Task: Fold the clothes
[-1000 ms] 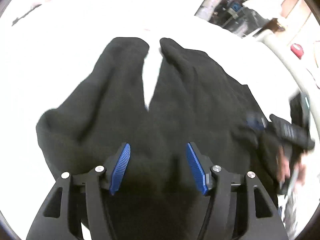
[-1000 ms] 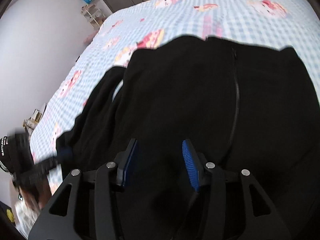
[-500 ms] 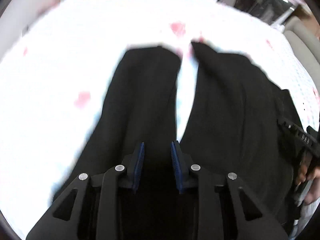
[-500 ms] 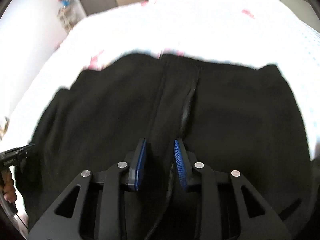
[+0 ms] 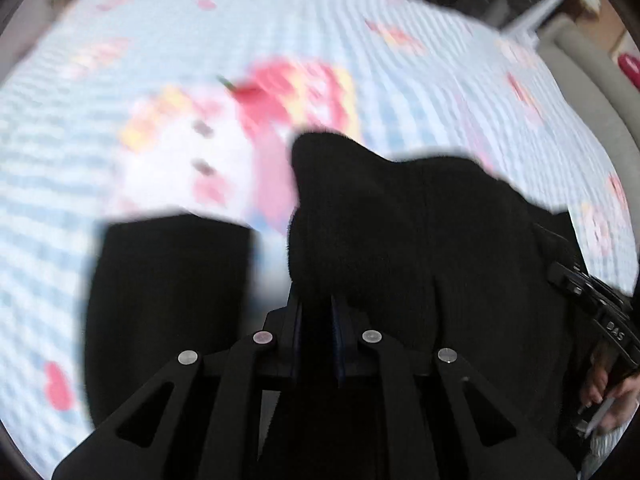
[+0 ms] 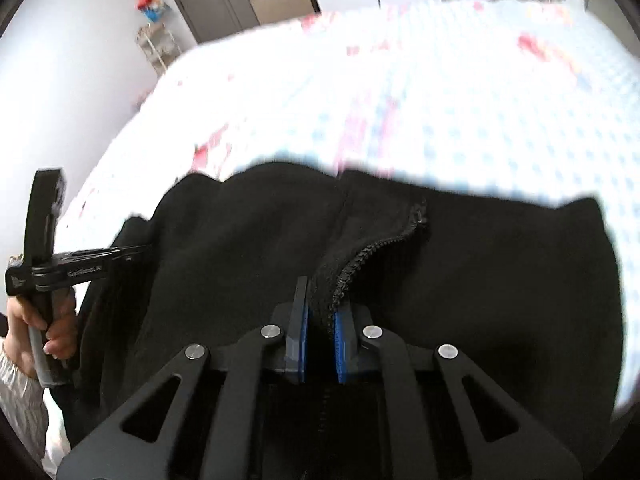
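Barely begun: my left tool (image 5: 316, 312) and right tool (image 6: 319, 320) are each closing on a pinch of the black jacket (image 6: 460, 288), which lies spread and unfolded on the checked bed (image 6: 480, 120); every fold remains.

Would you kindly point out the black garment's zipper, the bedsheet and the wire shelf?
zipper (image 6: 374, 246), right wrist view, on the exposed teeth.
bedsheet (image 6: 460, 120), right wrist view, on bare checked fabric.
wire shelf (image 6: 154, 46), right wrist view, on its frame by the wall.
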